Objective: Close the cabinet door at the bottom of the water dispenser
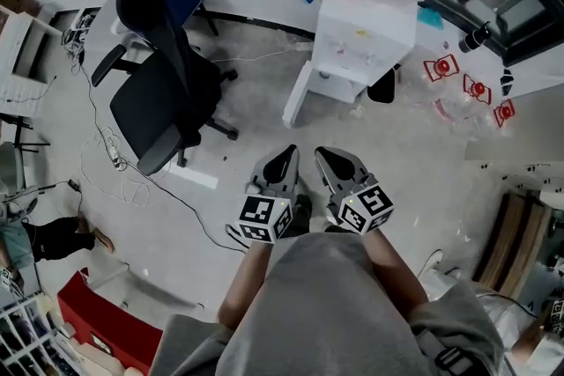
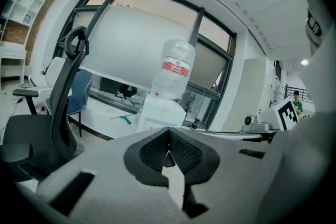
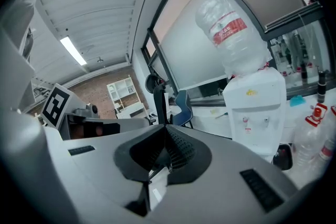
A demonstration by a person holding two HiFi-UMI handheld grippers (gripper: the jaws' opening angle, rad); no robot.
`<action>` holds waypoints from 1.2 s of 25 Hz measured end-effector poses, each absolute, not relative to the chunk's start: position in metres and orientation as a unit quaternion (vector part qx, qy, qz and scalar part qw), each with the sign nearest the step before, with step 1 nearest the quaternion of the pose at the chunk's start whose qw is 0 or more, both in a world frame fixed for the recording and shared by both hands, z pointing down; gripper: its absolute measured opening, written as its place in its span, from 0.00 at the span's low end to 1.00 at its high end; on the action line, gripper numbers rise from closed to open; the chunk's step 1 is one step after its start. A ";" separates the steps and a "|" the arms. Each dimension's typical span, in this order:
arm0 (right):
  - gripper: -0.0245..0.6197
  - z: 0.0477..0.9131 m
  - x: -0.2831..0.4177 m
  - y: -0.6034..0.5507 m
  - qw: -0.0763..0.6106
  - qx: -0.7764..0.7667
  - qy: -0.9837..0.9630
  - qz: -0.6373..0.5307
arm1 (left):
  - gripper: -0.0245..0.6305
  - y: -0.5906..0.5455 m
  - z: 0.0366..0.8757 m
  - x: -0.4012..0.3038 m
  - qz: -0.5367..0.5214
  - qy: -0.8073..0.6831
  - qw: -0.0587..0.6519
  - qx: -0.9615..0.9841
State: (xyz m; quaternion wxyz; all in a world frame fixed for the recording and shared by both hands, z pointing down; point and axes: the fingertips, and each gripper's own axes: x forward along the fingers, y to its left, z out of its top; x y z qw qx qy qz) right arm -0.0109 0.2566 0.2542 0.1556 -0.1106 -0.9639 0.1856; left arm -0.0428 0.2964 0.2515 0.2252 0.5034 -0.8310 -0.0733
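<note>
- left tongs (image 1: 284, 156) and right tongs (image 1: 326, 158) both clenched on nothing (side by side)
- open cabinet door (image 1: 298, 98) of the water dispenser (image 1: 363, 40) lies ahead, well apart

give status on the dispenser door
Left gripper and right gripper shut, empty, short of the water dispenser. Cabinet door open, swung out. Office chair off left.
</note>
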 end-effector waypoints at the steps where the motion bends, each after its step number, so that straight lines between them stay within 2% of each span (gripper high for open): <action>1: 0.06 0.255 -0.017 0.257 0.160 -0.109 -0.964 0.185 | 0.05 0.297 0.253 -0.049 -0.075 -0.829 0.228 0.506; 12: 0.06 0.280 -0.056 0.262 0.203 -0.100 -0.958 0.174 | 0.05 0.297 0.282 -0.098 -0.076 -0.811 0.254 0.521; 30: 0.06 0.313 -0.098 0.172 0.206 -0.044 -0.954 0.213 | 0.05 0.202 0.316 -0.138 0.005 -0.767 0.288 0.574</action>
